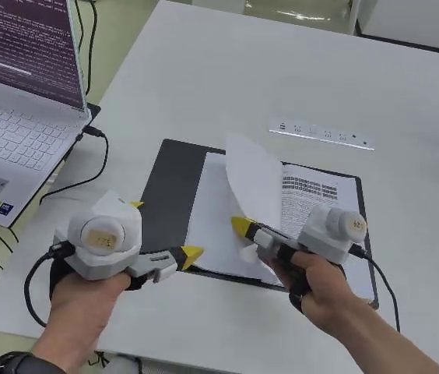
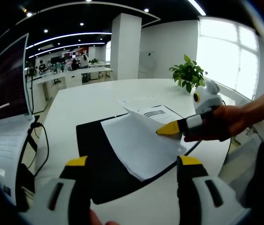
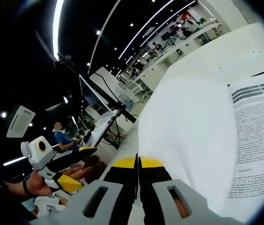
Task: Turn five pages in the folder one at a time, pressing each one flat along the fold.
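A black folder (image 1: pixel 169 187) lies open on the white table, its left inner cover bare. One white page (image 1: pixel 254 183) stands lifted and curled above the stack, and my right gripper (image 1: pixel 241 226) is shut on its lower edge. In the right gripper view the shut jaws (image 3: pixel 138 162) pinch this page (image 3: pixel 188 126), with a printed page (image 3: pixel 256 136) lying flat to the right. My left gripper (image 1: pixel 163 230) hovers open at the folder's near left corner and touches nothing. In the left gripper view its jaws (image 2: pixel 133 161) frame the lifted page (image 2: pixel 136 140) and the right gripper (image 2: pixel 169 128).
An open laptop (image 1: pixel 17 93) sits at the table's left edge, with a black cable (image 1: pixel 87 171) trailing toward the folder. A socket strip (image 1: pixel 321 134) is set in the table behind the folder. A potted plant (image 2: pixel 188 75) stands far off.
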`<action>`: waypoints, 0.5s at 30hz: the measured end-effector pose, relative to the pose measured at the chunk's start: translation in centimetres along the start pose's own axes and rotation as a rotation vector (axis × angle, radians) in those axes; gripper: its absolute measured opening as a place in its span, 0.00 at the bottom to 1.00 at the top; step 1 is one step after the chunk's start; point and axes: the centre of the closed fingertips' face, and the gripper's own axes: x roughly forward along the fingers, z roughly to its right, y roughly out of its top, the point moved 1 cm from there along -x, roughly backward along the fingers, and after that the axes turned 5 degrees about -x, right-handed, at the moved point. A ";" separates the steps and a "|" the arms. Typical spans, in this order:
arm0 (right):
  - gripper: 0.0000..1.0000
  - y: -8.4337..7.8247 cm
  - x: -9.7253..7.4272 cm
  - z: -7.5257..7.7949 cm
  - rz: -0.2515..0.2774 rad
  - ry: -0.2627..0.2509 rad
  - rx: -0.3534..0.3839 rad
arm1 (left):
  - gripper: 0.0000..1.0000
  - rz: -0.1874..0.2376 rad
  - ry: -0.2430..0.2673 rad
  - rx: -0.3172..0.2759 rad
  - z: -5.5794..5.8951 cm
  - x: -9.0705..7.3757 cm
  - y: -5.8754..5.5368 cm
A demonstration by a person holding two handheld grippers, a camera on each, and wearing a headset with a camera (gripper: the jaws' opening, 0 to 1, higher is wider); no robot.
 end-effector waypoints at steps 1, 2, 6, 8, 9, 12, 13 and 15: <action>0.00 0.0 0.2 0.1 -0.001 0.001 0.003 | 0.75 0.000 0.001 0.000 0.0 0.0 0.0; 0.00 -0.1 0.4 0.1 -0.003 0.002 0.006 | 0.75 -0.001 -0.001 0.001 0.0 0.0 0.0; 0.00 -0.7 1.2 0.5 -0.021 0.001 0.019 | 0.75 -0.006 -0.005 0.002 -0.2 -0.1 -0.2; 0.00 -0.9 1.5 0.5 -0.024 0.002 0.023 | 0.75 -0.009 -0.006 0.000 -0.3 0.0 -0.4; 0.00 -1.0 1.6 0.5 -0.026 0.003 0.026 | 0.75 -0.011 -0.005 -0.003 -0.4 0.0 -0.5; 0.00 -1.4 2.3 0.6 -0.038 0.003 0.036 | 0.75 -0.016 -0.006 -0.005 -0.4 0.0 -0.7; 0.00 -1.6 2.6 0.8 -0.044 0.001 0.041 | 0.75 -0.019 -0.008 -0.001 -0.4 0.1 -0.8; 0.00 -1.9 3.1 1.0 -0.049 0.001 0.051 | 0.75 -0.032 -0.013 0.016 -0.2 0.2 -1.1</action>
